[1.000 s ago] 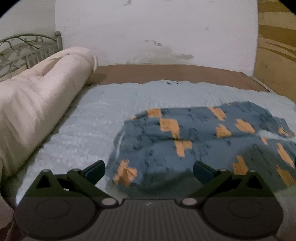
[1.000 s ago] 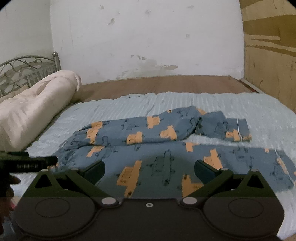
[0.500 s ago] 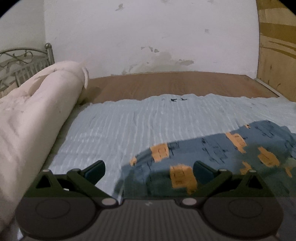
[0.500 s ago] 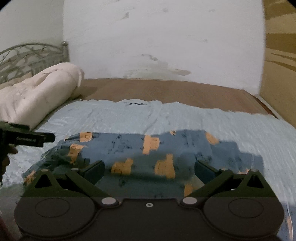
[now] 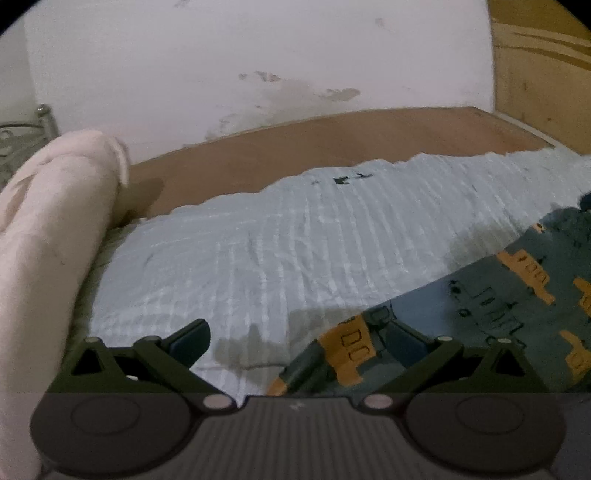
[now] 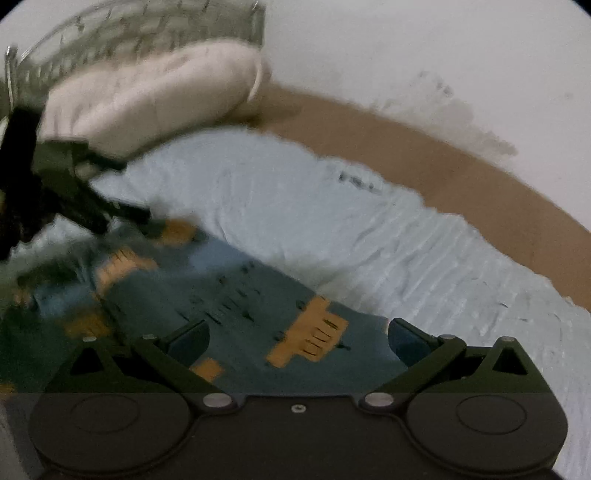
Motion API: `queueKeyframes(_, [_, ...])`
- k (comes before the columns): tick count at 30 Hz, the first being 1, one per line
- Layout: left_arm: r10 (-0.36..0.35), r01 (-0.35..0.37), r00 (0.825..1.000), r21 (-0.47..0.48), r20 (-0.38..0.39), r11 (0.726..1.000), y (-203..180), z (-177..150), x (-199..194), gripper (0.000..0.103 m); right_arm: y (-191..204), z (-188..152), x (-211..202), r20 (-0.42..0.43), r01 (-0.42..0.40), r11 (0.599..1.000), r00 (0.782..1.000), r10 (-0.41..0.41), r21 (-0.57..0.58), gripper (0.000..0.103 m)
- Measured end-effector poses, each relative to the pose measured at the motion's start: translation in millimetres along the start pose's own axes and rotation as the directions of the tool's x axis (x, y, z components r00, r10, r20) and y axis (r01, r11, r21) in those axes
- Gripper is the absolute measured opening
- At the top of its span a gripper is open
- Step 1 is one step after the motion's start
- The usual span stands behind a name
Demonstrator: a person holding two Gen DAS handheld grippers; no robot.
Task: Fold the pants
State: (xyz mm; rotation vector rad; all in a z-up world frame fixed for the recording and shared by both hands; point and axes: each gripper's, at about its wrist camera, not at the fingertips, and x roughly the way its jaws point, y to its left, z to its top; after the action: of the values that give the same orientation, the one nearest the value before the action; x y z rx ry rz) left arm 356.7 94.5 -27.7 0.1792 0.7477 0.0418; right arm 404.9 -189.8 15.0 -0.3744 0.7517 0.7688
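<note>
Clearly the risk is slippage: both grippers, left gripper (image 5: 297, 341) and right gripper (image 6: 297, 341), stand with fingers apart, so any tug leaves the fold uneven. Pants (image 6: 236, 295) lie on the bedsheet (image 5: 295, 236), long axis running from upper left to lower right in the right view.

A stained white wall (image 5: 258, 55) stands behind a brown bed board (image 5: 332, 147); a metal bed rail (image 6: 129, 33) (blurred) and wooden panel (image 5: 539, 74) flank it.
</note>
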Motion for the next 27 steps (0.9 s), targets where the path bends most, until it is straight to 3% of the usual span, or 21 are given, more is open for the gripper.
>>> queueKeyframes(7, [-0.134, 0.135, 0.990, 0.034, -0.038, 0.990, 13, 9, 41, 0.103, -41, 16, 56, -0.129, -0.059, 0.998, 0.990, 0.061, 0.014, 0.102])
queueKeyframes(12, [-0.189, 0.200, 0.976, 0.116, -0.106, 0.973, 15, 12, 60, 0.102, -56, 14, 77, -0.221, -0.040, 0.999, 0.975, 0.037, -0.010, 0.083])
queueKeyframes(15, [-0.235, 0.252, 0.960, 0.110, -0.152, 0.961, 18, 14, 69, 0.093, -70, 12, 81, -0.232, -0.048, 0.998, 0.971, 0.058, 0.047, 0.075])
queueKeyframes(18, [-0.263, 0.278, 0.942, 0.047, -0.210, 0.959, 26, 14, 80, 0.069, -73, 9, 86, -0.247, -0.036, 0.998, 0.968, 0.049, 0.059, 0.063])
queueKeyframes(19, [-0.279, 0.291, 0.932, 0.015, -0.232, 0.957, 28, 14, 84, 0.051, -71, 9, 86, -0.250, -0.037, 0.998, 0.967, 0.049, 0.054, 0.058])
queueKeyframes(20, [-0.317, 0.318, 0.915, -0.038, -0.251, 0.947, 32, 14, 87, 0.037, -69, 9, 86, -0.254, -0.039, 0.998, 0.966, 0.048, 0.044, 0.050])
queueKeyframes(21, [-0.349, 0.341, 0.904, -0.076, -0.248, 0.937, 36, 13, 86, 0.030, -68, 10, 86, -0.257, -0.039, 0.999, 0.965, 0.046, 0.034, 0.045])
queueKeyframes(22, [-0.376, 0.363, 0.894, -0.099, -0.243, 0.927, 38, 13, 86, 0.015, -66, 10, 84, -0.261, -0.039, 0.999, 0.964, 0.044, 0.026, 0.035])
queueKeyframes(23, [-0.394, 0.380, 0.886, -0.105, -0.244, 0.919, 38, 13, 85, 0.008, -65, 10, 83, -0.268, -0.039, 0.999, 0.963, 0.044, 0.022, 0.023])
queueKeyframes(26, [-0.356, 0.342, 0.904, -0.099, -0.238, 0.934, 37, 14, 78, 0.000, -62, 11, 77, -0.262, -0.029, 1.000, 0.965, 0.029, 0.004, 0.000])
queueKeyframes(27, [-0.349, 0.335, 0.911, -0.098, -0.220, 0.937, 38, 16, 74, 0.000, -61, 13, 76, -0.252, -0.019, 1.000, 0.967, 0.017, -0.006, 0.000])
